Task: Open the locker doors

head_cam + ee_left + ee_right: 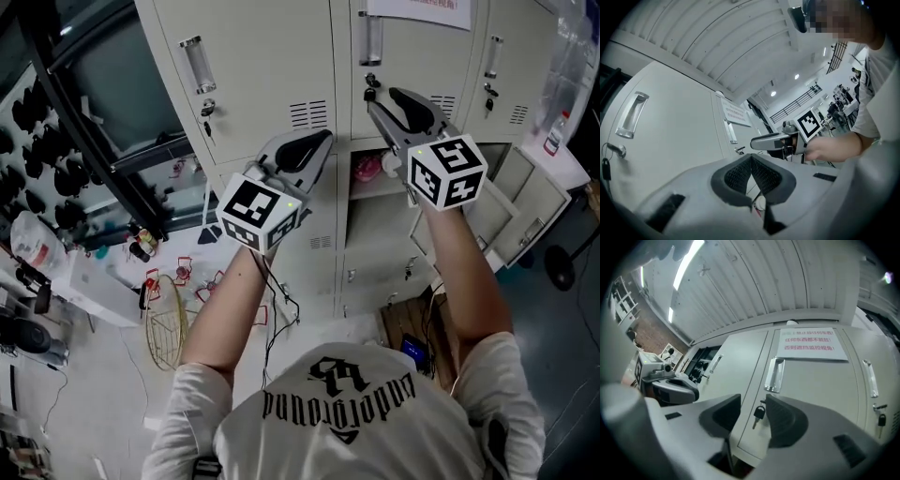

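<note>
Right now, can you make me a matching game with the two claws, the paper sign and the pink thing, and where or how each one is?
Things:
1 left claw
2 right claw
3 paper sign
4 pink thing

Place or state:
A on a shut top door
B jaws apart
C inside an open lower locker
D jaws together

Pairs: 1-D, 2-B, 3-A, 4-C

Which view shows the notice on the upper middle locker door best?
The right gripper view: the notice is whole there, its red print facing the camera. The head view catches only its lower edge at the frame's top. The left gripper view shows it small and slanted, print illegible.
</note>
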